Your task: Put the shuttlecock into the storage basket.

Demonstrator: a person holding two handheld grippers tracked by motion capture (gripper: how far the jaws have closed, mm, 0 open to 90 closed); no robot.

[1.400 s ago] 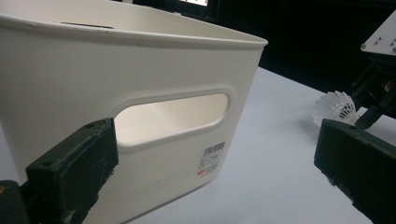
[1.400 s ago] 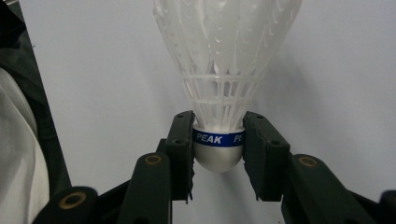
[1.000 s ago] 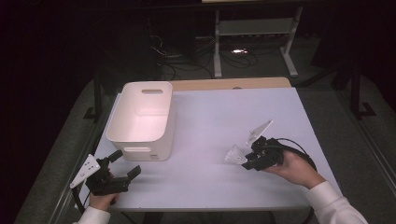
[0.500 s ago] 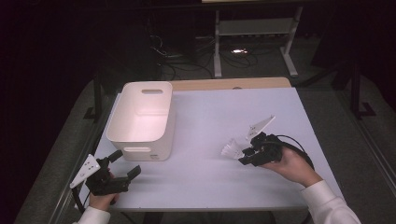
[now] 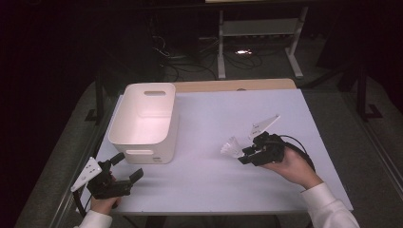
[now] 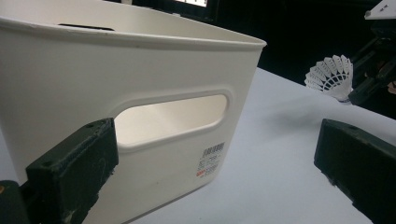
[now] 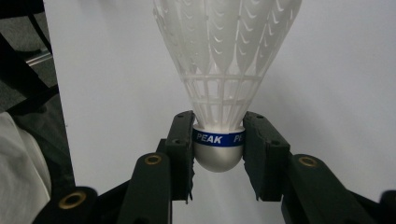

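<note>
The right claw [image 5: 243, 154] is sitting at about four o'clock on the white counter [image 5: 228, 114], and it is pinching a white plastic shuttlecock [image 5: 233, 146] by its rounded base. In the right gripper view, the two black jaws are pressing on either side of the silver-grey cork just below a blue band printed "PEAK", and the feathered skirt of the shuttlecock [image 7: 224, 60] is fanning out away from the claw [image 7: 218, 149] over the bare counter. In the high view the skirt is pointing toward nine o'clock, toward the white plastic storage bin [image 5: 145, 121], which is standing at about ten o'clock on the counter, well apart from the shuttlecock. The left claw [image 5: 127, 166] is resting at about seven o'clock, just beside the bin's near end wall, with its jaws spread wide and nothing between them. In the left gripper view the bin's handle slot and a barcode label are facing the claw [image 6: 215, 172], with the shuttlecock [image 6: 330, 77] showing farther off at two o'clock.
</note>
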